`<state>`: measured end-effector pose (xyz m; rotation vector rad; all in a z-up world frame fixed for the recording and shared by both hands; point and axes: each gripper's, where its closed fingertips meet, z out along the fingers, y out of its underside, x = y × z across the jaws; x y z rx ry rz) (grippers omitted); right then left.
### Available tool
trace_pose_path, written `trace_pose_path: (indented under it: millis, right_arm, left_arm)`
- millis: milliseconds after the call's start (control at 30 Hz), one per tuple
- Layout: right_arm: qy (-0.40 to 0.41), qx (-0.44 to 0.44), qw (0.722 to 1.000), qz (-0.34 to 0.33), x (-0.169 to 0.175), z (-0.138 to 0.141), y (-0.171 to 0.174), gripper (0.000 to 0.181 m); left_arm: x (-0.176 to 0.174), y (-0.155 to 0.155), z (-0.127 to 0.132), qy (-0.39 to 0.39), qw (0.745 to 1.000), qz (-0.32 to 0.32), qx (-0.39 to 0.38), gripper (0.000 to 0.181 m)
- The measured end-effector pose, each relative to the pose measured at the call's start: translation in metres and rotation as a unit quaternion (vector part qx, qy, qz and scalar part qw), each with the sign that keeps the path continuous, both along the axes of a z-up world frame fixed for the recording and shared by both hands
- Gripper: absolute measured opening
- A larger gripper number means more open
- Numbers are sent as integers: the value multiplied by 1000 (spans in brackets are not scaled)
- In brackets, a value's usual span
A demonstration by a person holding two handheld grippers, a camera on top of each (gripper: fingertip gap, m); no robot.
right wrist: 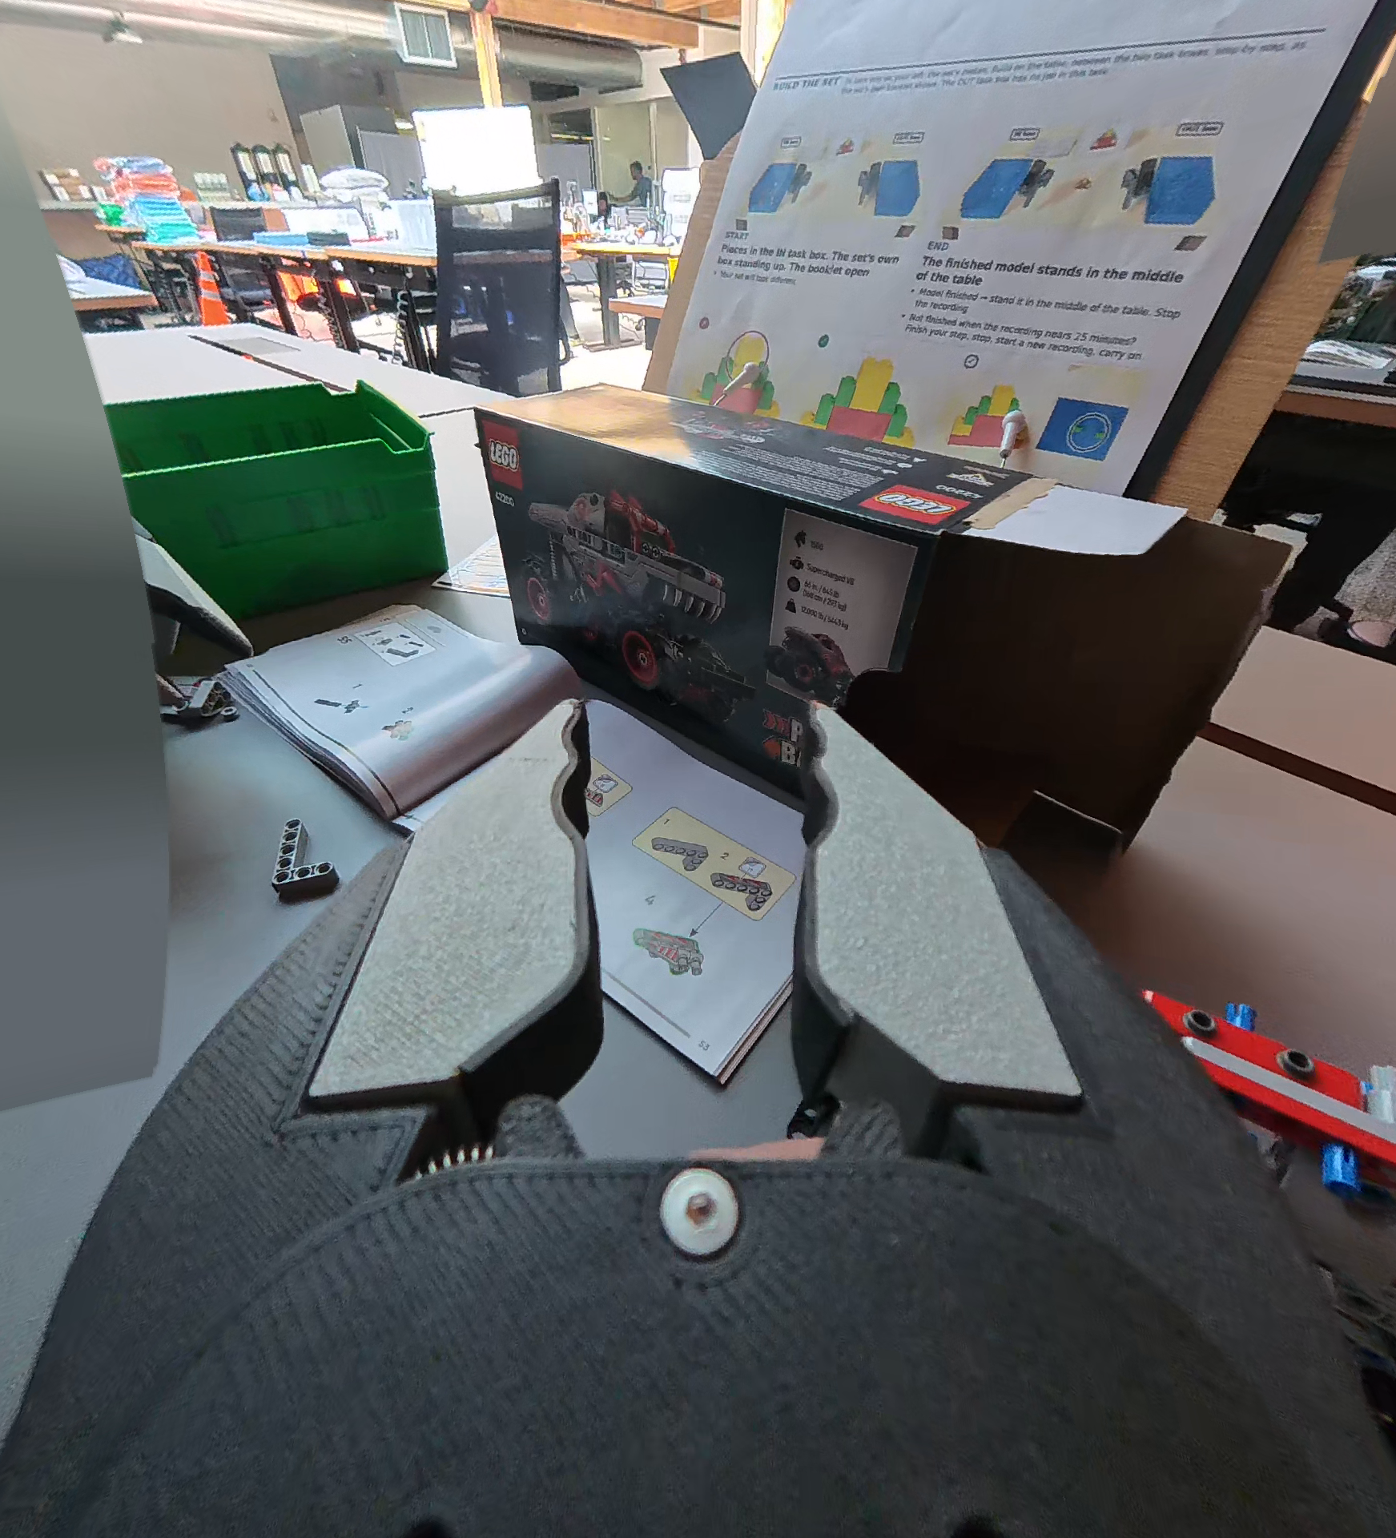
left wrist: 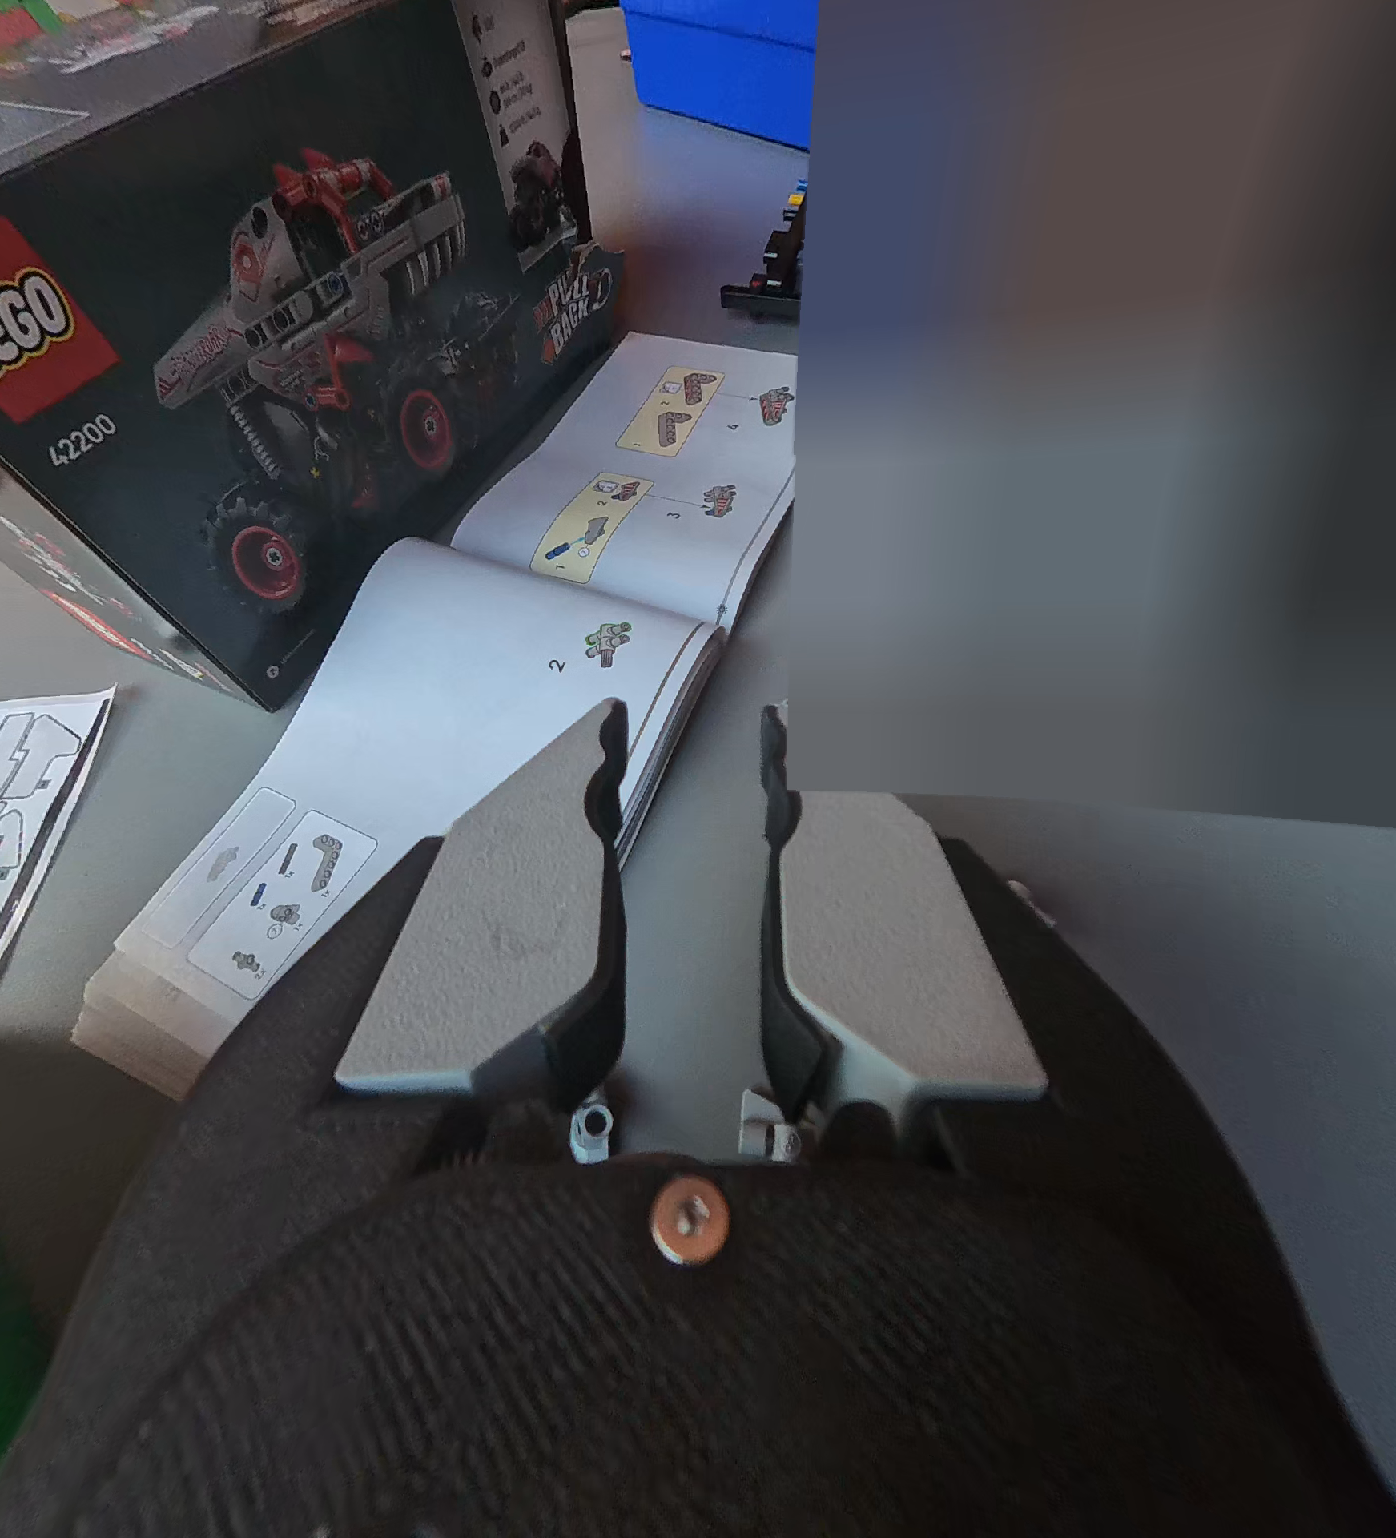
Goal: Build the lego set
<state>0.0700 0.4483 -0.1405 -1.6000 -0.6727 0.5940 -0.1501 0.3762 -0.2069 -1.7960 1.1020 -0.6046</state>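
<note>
— Grey textured fingers (left wrist: 503, 899) of the left gripper (left wrist: 690, 732): spread or clenched?
— Spread apart, nothing between the black inner pads, nothing touched. Hanging above the grey table (left wrist: 28, 616), tips over the near edge of the open white instruction booklet (left wrist: 511, 632).
— And the right gripper (right wrist: 698, 732)?
— Released too, gap wide, grasping nothing. Right-hand page of the booklet (right wrist: 678, 899) seen through the gap, lying flat below.
— Whereabouts of the set's pieces?
— Dark grey L-shaped beam with holes (right wrist: 299, 861) lying on the table, left of the right gripper, near the booklet's left edge. Another small dark grey piece (right wrist: 199, 699) farther left, beside the booklet's far corner. Red, white and blue partly built model (right wrist: 1310, 1090) at the right edge, partly hidden behind the gripper body.
— Behind the booklet?
— Black cardboard set box with a red and grey truck picture (right wrist: 653, 582), standing upright, touching the booklet's far side. Green plastic bin (right wrist: 286, 491) far left. White sticker sheet (left wrist: 4, 840) left of the booklet. Printed instruction board (right wrist: 1010, 250) leaning behind the box.
</note>
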Motion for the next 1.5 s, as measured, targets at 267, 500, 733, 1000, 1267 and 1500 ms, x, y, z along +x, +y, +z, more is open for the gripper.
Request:
trace_pose_path:
  millis: [267,500,733,1000,1267,1500]
  right_arm:
    - [-2,-3,1000,0,-1,-3,1,48]
    - [-5,-5,1000,-2,-1,-5,2,47]
    - [-12,-6,1000,-1,-1,-6,2,47]
    - [-23,-3,1000,-3,1,-7,1,45]
    - [-150,-7,980,133,-79,-31,-59,42]
    - [-273,-39,949,151,-142,-81,-95,36]
  left_arm:
    - [2,-3,0,4,1000,-7,8,29]
    - [1,-3,2,4,1000,-6,12,29]
    - [0,-3,0,8,1000,-7,8,29]
    - [0,-5,4,0,1000,-9,2,29]
    - [1,-14,2,18,999,-33,3,29]
    - [5,-41,-12,37,994,-99,-32,33]
